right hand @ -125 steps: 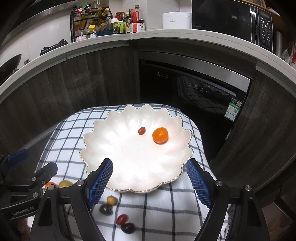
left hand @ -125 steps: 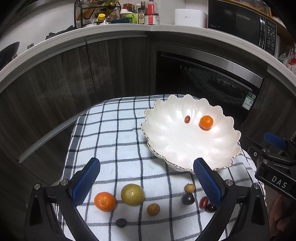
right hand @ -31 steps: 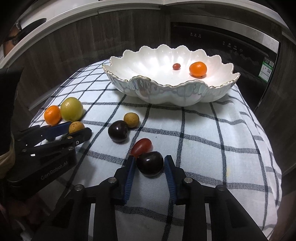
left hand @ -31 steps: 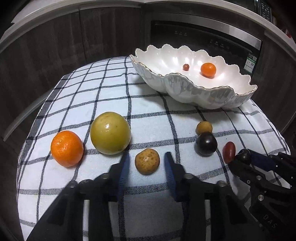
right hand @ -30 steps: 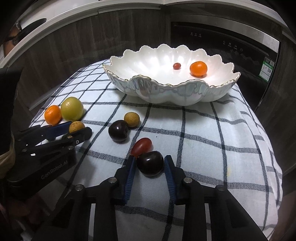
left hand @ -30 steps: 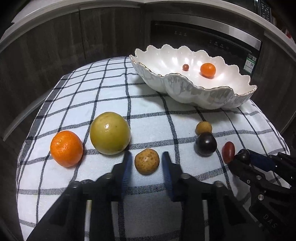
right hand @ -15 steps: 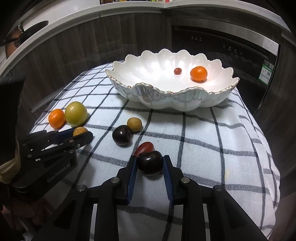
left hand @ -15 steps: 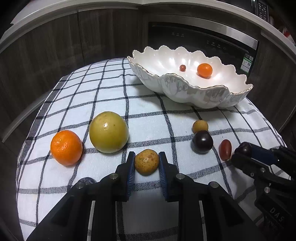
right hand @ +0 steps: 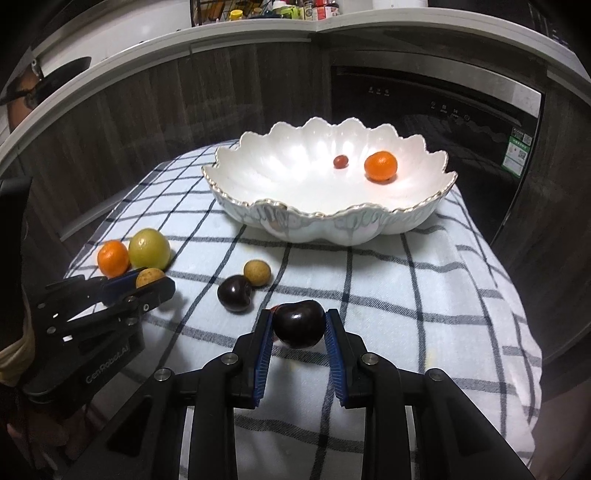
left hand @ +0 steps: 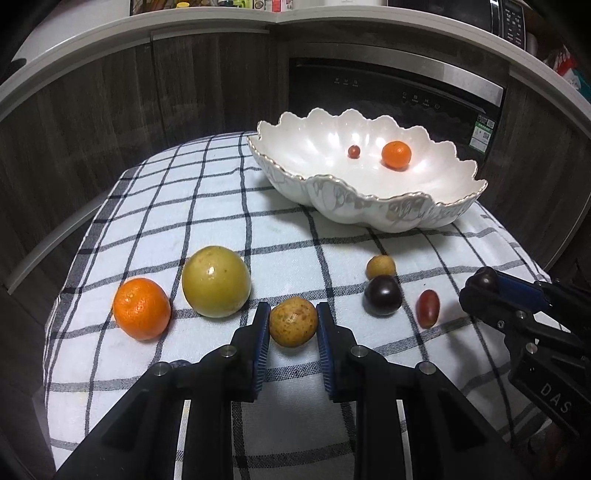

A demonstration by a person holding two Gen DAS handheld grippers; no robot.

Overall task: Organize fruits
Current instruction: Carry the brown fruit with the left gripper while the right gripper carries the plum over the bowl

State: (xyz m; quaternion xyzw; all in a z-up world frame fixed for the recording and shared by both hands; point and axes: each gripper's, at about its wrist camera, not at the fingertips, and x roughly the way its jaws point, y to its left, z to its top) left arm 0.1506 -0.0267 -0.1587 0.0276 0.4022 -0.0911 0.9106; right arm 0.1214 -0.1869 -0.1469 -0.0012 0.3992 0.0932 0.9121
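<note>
Blue-padded left hand-held gripper [left hand: 292, 325] tilts down, clamping brown fruit [left hand: 293, 322].

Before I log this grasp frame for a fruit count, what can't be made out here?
- Right wrist view: the red oval fruit is almost wholly hidden behind the dark plum held in the right gripper.
- Left wrist view: the underside of the speckled brown fruit, between the left gripper fingers.
- Both views: shelf bottles cut by the top edge.
- The sticker text is too small.
</note>
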